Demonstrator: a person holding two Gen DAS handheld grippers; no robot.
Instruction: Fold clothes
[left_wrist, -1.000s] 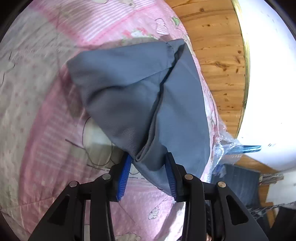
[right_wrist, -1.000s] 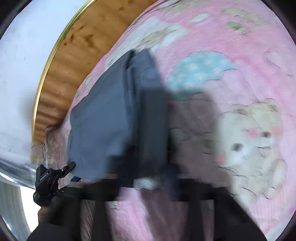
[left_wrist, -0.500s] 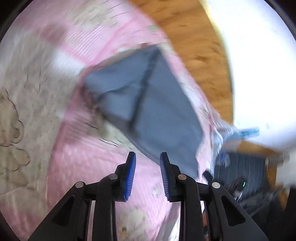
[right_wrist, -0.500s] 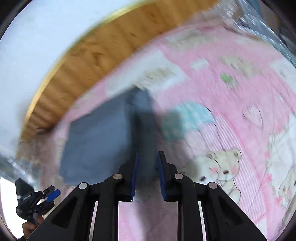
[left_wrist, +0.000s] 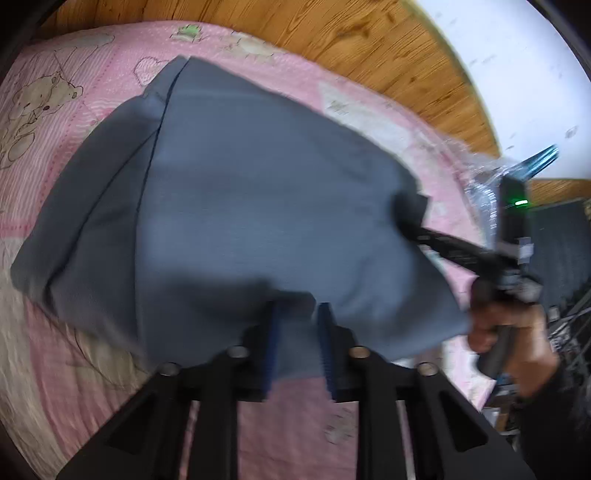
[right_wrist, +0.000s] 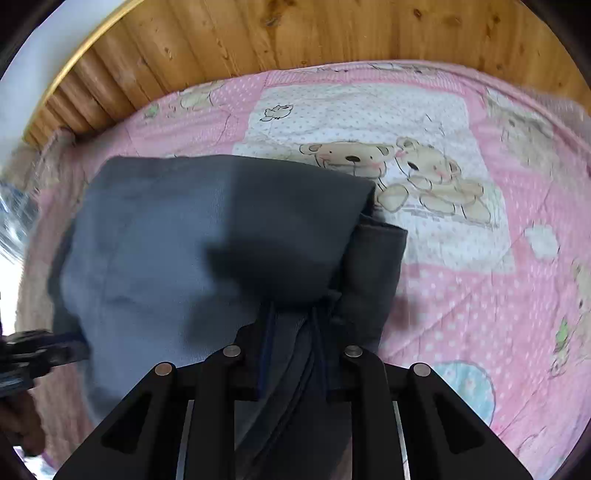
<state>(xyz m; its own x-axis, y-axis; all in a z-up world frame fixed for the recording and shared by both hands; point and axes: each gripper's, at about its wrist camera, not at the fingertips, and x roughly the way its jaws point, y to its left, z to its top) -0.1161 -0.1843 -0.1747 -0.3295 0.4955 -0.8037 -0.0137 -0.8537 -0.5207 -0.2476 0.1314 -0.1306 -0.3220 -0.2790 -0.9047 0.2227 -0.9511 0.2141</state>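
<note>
A grey-blue garment lies folded on a pink bear-print quilt. My left gripper straddles its near edge, with cloth between the blue pads and over the fingertips. In the same view, a hand holds my right gripper, which pinches the garment's right corner. In the right wrist view the garment fills the left half, and my right gripper is shut on bunched layers at its near corner. My left gripper shows at the garment's left edge.
A wooden board runs along the far side of the quilt, with a white wall behind it. Crinkled clear plastic lies at the bed's right edge. Dark furniture stands beyond.
One second ago the left fingers held a fold of the garment, then stood off it with nothing between them. Now both grippers are back at the garment's near edge with cloth between their fingers.
</note>
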